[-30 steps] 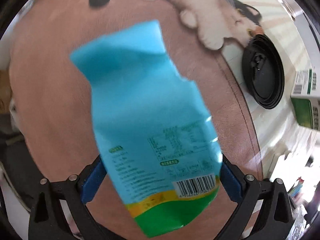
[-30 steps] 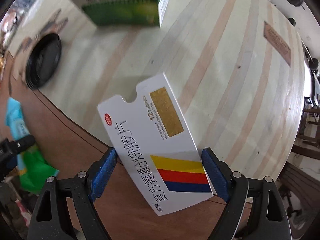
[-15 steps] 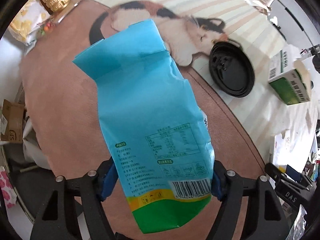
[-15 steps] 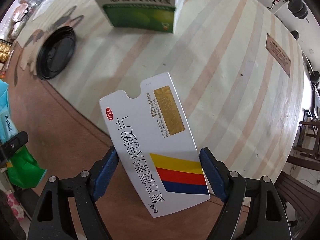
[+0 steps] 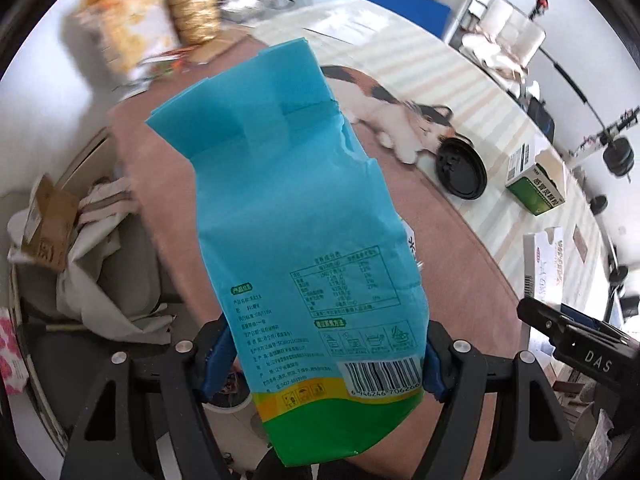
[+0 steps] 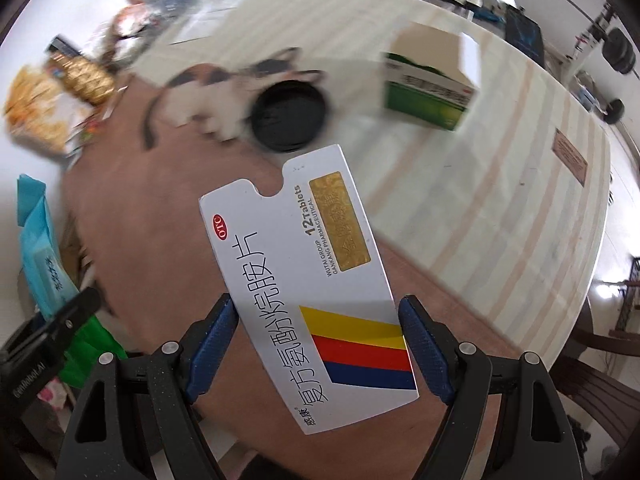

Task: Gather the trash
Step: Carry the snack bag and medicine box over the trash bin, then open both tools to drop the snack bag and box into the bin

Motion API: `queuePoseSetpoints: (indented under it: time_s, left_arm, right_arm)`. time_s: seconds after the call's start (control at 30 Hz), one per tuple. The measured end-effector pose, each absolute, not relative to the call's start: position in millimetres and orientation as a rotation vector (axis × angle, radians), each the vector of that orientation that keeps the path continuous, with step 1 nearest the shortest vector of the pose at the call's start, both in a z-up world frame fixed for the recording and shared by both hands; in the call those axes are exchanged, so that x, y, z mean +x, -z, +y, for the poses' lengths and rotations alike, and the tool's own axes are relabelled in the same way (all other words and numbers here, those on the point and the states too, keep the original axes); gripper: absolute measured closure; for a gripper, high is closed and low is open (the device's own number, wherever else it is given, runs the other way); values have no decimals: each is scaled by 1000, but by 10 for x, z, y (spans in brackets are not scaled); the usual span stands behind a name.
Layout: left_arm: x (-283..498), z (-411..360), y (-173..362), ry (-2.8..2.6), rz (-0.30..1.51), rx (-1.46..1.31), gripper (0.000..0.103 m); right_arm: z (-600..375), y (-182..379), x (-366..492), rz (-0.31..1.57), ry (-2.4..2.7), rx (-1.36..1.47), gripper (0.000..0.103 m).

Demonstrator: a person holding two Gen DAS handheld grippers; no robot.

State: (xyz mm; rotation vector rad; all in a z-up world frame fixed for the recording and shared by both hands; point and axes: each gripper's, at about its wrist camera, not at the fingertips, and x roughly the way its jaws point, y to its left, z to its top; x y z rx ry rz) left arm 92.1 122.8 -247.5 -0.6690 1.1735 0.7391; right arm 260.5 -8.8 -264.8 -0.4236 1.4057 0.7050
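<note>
My left gripper (image 5: 324, 360) is shut on a blue and green snack bag (image 5: 292, 216) and holds it above the round table's brown rim (image 5: 460, 248). My right gripper (image 6: 320, 352) is shut on a white flat medicine box (image 6: 308, 280) with yellow, red and blue stripes, held above the brown rim (image 6: 140, 208). The blue bag (image 6: 40, 244) and the left gripper's body show at the left of the right wrist view. The white box (image 5: 546, 264) shows at the right of the left wrist view.
On the striped table top lie a black round lid (image 5: 460, 168) (image 6: 290, 116), a green medicine box (image 5: 536, 184) (image 6: 430, 92) and a calico cat (image 5: 384, 104) (image 6: 216, 88). Snack packs (image 5: 128, 28) stand at the far edge. A bin with crumpled paper (image 5: 92, 248) sits left below.
Both grippers have lifted and pulled back from the table with their items still held. More of the table and room shows. The bin at the left has come into the left wrist view.
</note>
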Motion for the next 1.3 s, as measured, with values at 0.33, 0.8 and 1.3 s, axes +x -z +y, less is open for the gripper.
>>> queuePoseSetpoints:
  time_s: [0.33, 0.8, 1.3]
  left_arm:
    - [-1110, 1244, 2546, -854, 1105, -836, 31]
    - [-3043, 1422, 5319, -795, 1197, -1377, 29]
    - [-3726, 1653, 7237, -967, 1161, -1482, 1]
  right_arm:
    - [200, 2537, 769, 1411, -902, -512, 20]
    - [293, 5308, -997, 1819, -823, -654, 20]
    - [725, 7869, -1343, 2073, -843, -552, 0]
